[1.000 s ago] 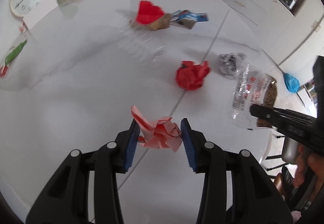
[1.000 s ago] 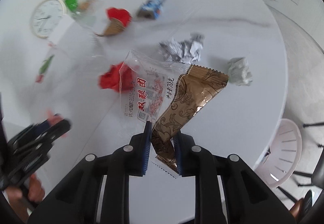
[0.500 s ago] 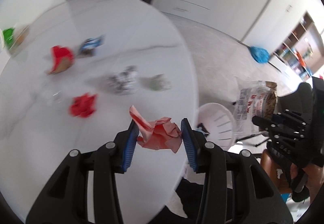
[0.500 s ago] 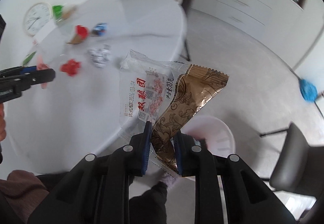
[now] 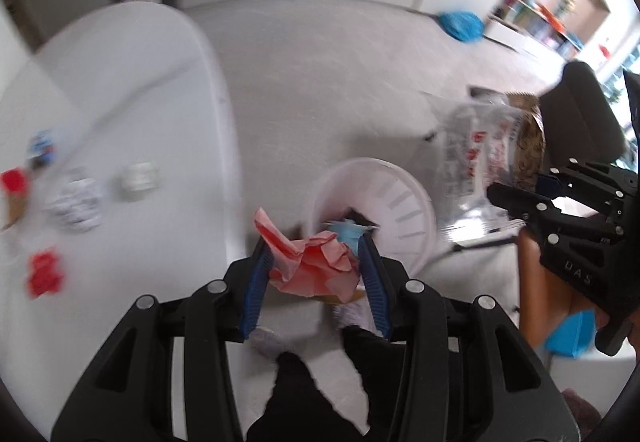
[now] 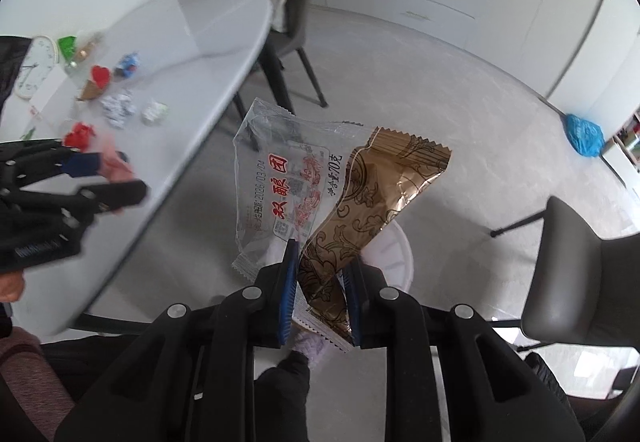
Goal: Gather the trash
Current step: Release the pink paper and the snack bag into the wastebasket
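The left gripper [image 5: 316, 266] is closed on a crumpled pink paper [image 5: 314, 264], held off the table's edge and above the rim of the white bin [image 5: 404, 210] on the floor. The right gripper [image 6: 322, 292] pinches two wrappers together — a clear printed wrapper [image 6: 280, 178] and a brown-gold wrapper [image 6: 372, 194] — also over the bin. On the white table [image 6: 192, 42] near its edge lie red paper balls [image 6: 80, 134], a foil ball [image 6: 118, 106] and a pale wad [image 6: 154, 110].
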A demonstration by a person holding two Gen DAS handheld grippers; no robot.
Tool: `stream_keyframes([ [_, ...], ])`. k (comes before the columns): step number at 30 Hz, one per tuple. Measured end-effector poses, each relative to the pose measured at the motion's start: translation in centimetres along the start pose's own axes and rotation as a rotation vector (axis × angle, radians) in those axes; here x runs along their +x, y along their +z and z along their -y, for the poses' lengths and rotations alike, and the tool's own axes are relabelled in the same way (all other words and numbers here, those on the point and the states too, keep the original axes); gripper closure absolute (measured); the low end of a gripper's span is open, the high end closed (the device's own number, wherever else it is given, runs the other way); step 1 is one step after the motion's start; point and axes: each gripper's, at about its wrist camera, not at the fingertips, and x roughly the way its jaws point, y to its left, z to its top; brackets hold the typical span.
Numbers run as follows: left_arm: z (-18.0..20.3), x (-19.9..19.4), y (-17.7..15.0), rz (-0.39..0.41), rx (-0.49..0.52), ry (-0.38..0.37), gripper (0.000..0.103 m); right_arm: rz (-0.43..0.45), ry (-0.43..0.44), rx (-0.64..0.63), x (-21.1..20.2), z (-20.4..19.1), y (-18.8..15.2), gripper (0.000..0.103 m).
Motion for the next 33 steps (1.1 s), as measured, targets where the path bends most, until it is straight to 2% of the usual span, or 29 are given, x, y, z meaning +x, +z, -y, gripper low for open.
stream_keyframes([
  [4, 3.3, 5.4, 1.3, -0.047, 0.037, -0.085, 0.061, -0.031, -0.014, 0.015, 1.8, 2.4, -1.1, 0.08],
  [6, 4.4, 7.6, 1.7, -0.055, 0.048, -0.125, 0.057, -0.053, -0.011, 0.024, 2.8, 3.5, -1.5, 0.08],
  [7, 5.1, 9.3, 2.0, -0.078, 0.055, -0.139, 0.05, -0.063, -0.01, 0.028, 3.3, 3.9, -1.6, 0.08],
  [8, 5.5, 10.1, 2.2, -0.088, 0.058, -0.149, 0.038, -0.079, -0.006, 0.036, 4.0, 4.7, -1.8, 0.08],
  [14, 7.5, 13.7, 2.8, -0.138, 0.087, -0.147, 0.02, -0.13, -0.001, 0.043, 6.8, 7.6, -2.5, 0.081],
  [20, 6.8, 11.4, 3.3, -0.114, 0.063, -0.132, 0.014, -0.146, 0.019, 0.031, 8.1, 9.2, -2.5, 0.081],
  [25, 4.7, 6.4, 2.4, -0.051, 0.046, -0.013, 0.01, -0.156, 0.076, 0.013, 9.5, 9.1, -2.2, 0.079],
  [29, 2.3, 2.4, 1.2, -0.021, -0.042, 0.051, 0.008, -0.193, 0.107, -0.034, 12.1, 7.8, -2.1, 0.078],
  [30, 1.7, 1.6, 0.8, -0.017, -0.07, 0.071, 0.008, -0.203, 0.112, -0.042, 12.9, 7.6, -2.2, 0.072],
  [31, 1.2, 0.9, 0.6, -0.013, -0.091, 0.085, 0.008, -0.215, 0.114, -0.051, 13.8, 7.1, -2.2, 0.057],
  [32, 0.8, 0.4, 0.3, -0.007, -0.113, 0.1, 0.008, -0.225, 0.112, -0.055, 14.4, 7.0, -2.2, 0.048],
  [33, 0.2, -0.3, -0.1, 0.0, -0.142, 0.121, 0.008, -0.237, 0.112, -0.06, 15.0, 6.7, -2.2, 0.033],
])
